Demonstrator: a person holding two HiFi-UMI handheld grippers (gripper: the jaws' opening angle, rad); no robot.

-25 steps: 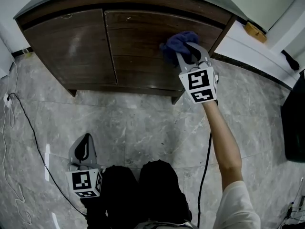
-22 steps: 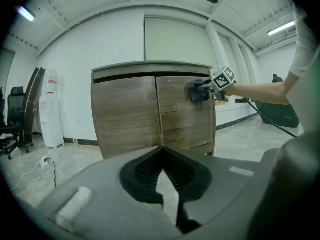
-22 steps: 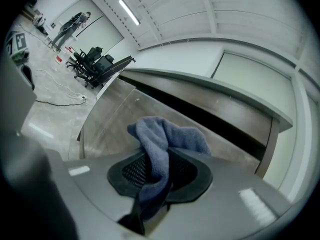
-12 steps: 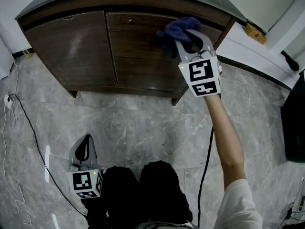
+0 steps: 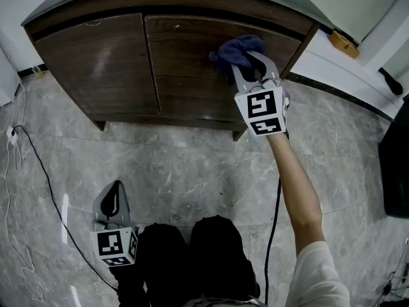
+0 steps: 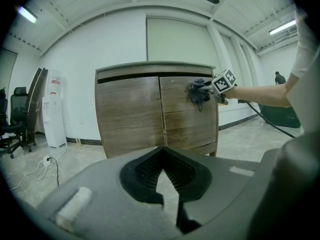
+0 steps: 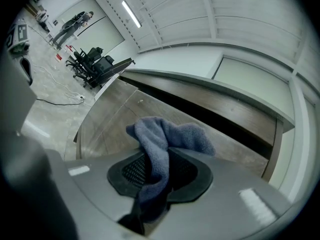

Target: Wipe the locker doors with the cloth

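Note:
A dark wooden locker with two doors (image 5: 102,62) stands against the wall. My right gripper (image 5: 246,66) is shut on a blue cloth (image 5: 235,51), which is pressed against the upper part of the right door (image 5: 192,56). In the right gripper view the cloth (image 7: 160,144) hangs bunched between the jaws, close to the door (image 7: 107,119). The left gripper view shows the locker (image 6: 155,109) from afar, with the cloth (image 6: 199,91) on its right door. My left gripper (image 5: 113,200) hangs low near the person's legs, shut and holding nothing.
Grey marble floor (image 5: 179,171) lies in front of the locker. A black cable (image 5: 38,165) runs across the floor at the left. A white ledge (image 5: 345,69) stands right of the locker, and a dark object (image 5: 393,165) sits at the far right edge.
My right gripper with the cloth went up the right door, then came back down and a little left. The left gripper has stayed put.

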